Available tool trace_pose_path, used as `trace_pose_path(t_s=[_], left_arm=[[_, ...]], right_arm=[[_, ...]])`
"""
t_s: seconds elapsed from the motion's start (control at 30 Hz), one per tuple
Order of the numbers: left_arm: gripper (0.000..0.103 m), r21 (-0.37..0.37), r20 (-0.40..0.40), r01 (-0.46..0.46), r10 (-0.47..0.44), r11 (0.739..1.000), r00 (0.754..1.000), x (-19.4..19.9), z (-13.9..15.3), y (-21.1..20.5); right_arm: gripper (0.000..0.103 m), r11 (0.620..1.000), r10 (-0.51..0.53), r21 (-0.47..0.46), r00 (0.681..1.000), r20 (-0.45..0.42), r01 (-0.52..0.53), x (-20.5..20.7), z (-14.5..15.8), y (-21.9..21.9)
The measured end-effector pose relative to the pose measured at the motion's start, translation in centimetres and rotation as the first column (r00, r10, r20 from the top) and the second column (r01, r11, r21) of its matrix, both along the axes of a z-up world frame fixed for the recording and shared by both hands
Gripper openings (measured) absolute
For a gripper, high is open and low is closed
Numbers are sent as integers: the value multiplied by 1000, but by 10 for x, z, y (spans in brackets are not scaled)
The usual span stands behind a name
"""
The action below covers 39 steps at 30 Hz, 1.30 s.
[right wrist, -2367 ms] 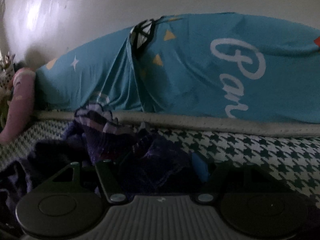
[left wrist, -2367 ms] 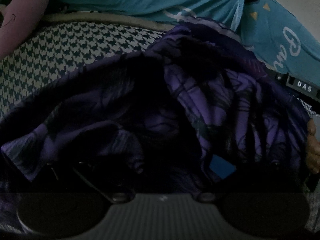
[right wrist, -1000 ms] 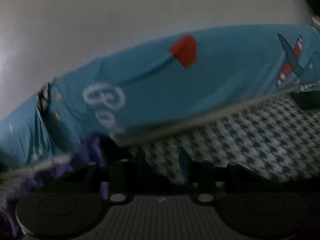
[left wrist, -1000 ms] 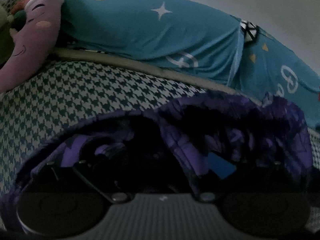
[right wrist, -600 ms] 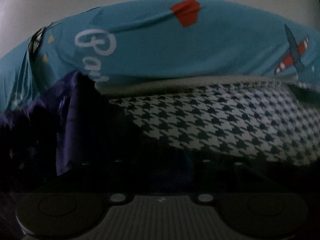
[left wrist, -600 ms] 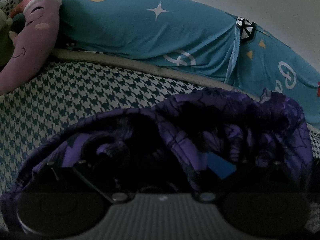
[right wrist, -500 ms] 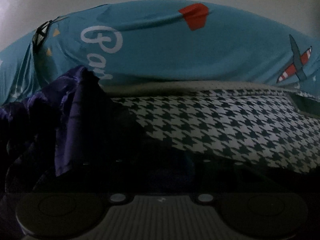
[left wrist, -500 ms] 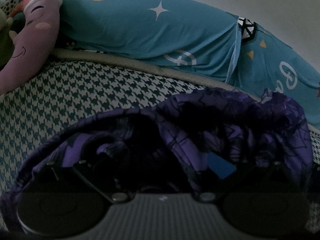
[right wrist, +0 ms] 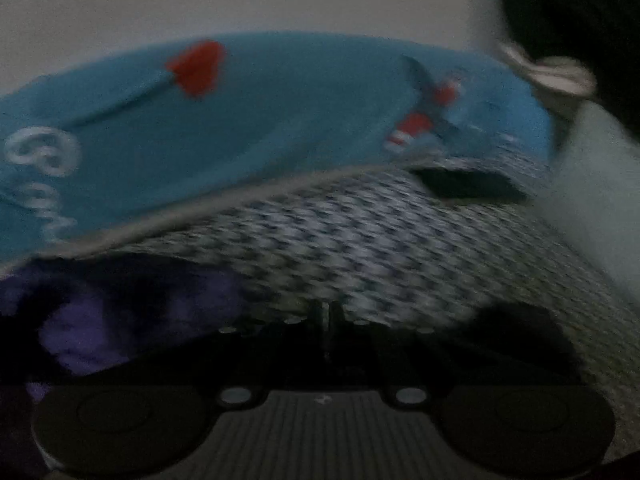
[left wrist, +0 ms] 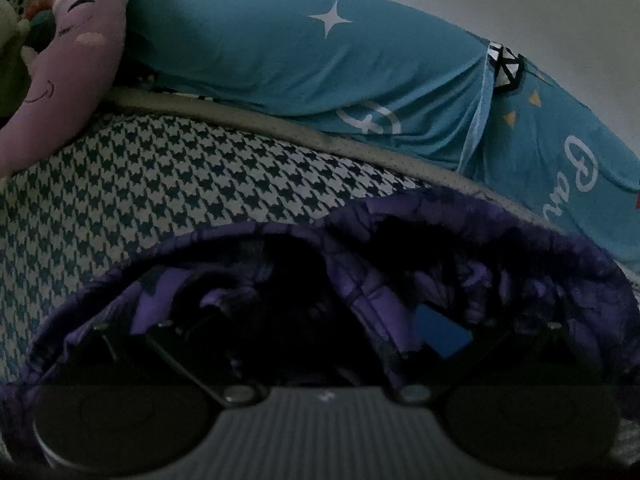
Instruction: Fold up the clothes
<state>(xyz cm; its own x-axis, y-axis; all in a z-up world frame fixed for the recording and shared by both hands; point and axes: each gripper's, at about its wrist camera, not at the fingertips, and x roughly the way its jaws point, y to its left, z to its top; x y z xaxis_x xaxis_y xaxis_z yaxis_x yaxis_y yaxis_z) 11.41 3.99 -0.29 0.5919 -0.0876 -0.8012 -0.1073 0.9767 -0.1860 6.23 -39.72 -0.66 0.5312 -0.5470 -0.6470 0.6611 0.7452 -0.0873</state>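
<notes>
A dark purple patterned garment point(left wrist: 500, 248) lies bunched on the houndstooth bed cover point(left wrist: 160, 184), heaped right over my left gripper point(left wrist: 312, 332). Its fingers stand wide apart, open. The blue pad point(left wrist: 440, 336) shows on the right, and the left fingertip is buried in dark cloth. In the blurred right wrist view, my right gripper point(right wrist: 326, 316) is shut, fingers pressed together. A purple fold of the garment point(right wrist: 92, 332) trails off to its left, and dark cloth surrounds the fingers. The pinch itself is too dark to see.
A long teal pillow point(left wrist: 320, 60) with white lettering runs along the wall behind the bed; it also shows in the right wrist view point(right wrist: 260, 128). A pink plush toy point(left wrist: 68, 80) lies at the far left. A dark object point(right wrist: 580, 32) and pale cloth point(right wrist: 592, 200) sit at the right.
My right gripper has swung right across the bed, from open by the garment to shut, leaving the purple cloth lower left. The left view tilted up slightly; the garment sits lower.
</notes>
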Motion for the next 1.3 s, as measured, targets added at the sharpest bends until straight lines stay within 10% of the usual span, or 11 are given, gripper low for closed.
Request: trace_pose_path(t_s=[0.33, 0.8, 1.3], left_arm=[[103, -27, 54, 11, -10, 1000, 998, 9, 9, 3], [103, -108, 115, 66, -53, 992, 992, 26, 21, 30], [103, -168, 139, 115, -92, 979, 986, 32, 9, 55]], right_arm=[[25, 921, 332, 150, 925, 186, -360, -33, 32, 87], [34, 658, 725, 226, 685, 65, -718, -50, -17, 227], [58, 629, 761, 287, 648, -34, -723, -39, -38, 243]])
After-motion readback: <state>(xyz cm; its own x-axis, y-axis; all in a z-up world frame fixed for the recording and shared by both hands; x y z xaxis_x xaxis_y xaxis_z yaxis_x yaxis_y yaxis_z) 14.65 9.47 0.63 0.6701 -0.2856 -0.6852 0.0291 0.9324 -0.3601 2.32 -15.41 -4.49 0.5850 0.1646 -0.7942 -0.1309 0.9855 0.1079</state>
